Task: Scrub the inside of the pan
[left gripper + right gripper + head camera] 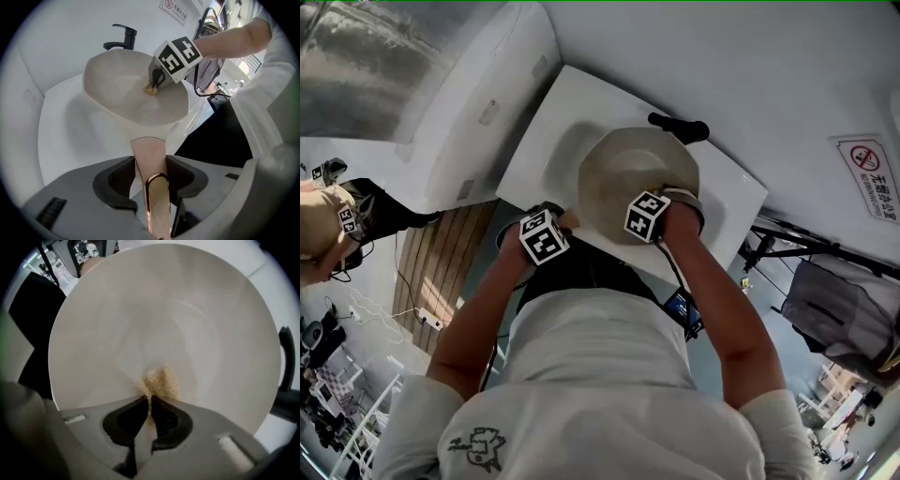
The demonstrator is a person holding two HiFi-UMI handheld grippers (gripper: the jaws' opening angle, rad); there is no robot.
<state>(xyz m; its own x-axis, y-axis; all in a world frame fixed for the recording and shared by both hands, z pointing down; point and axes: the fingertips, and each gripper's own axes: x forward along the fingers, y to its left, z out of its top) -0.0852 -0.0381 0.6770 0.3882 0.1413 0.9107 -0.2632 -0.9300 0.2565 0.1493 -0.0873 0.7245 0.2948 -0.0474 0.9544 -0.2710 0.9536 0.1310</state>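
Note:
A pale beige pan is held tilted over a white sink. Its wooden handle with a copper end runs between the jaws of my left gripper, which is shut on it. My right gripper is inside the pan, shut on a small yellow sponge pressed against the pan's inner wall. The same sponge shows in the left gripper view under the right gripper's marker cube. In the head view both marker cubes sit at the pan's near rim.
A black faucet stands at the sink's far edge, close behind the pan; the faucet also shows in the left gripper view. A white wall with a red sign lies to the right. A wooden floor lies left of the sink.

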